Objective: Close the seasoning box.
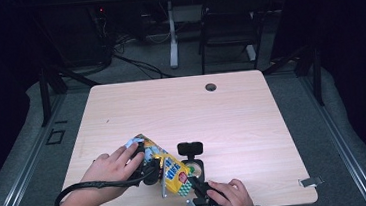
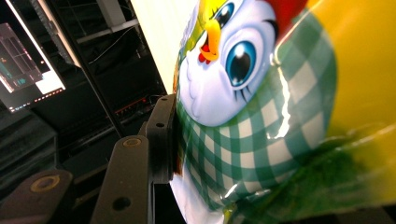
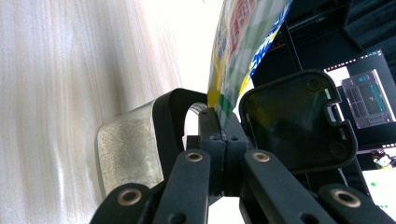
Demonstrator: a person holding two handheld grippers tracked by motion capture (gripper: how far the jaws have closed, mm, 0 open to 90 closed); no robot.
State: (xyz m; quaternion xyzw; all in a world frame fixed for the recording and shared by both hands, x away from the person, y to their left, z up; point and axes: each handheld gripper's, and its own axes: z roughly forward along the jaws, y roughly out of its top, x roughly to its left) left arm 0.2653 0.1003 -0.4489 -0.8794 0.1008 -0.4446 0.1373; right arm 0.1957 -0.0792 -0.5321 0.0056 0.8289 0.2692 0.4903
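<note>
Left gripper [image 1: 152, 173]: jaws clamped across the body of a yellow, green-checked snack bag [image 1: 164, 167], lifted tilted just over the table [image 1: 232, 118] near its front edge. Right gripper [image 1: 198, 184]: jaws pressed together on the bag's lower edge, beside a black-lidded clear container [image 1: 196, 164] with pale contents.

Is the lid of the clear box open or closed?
Open. The black lid stands up beside the clear container, whose mouth is uncovered.
</note>
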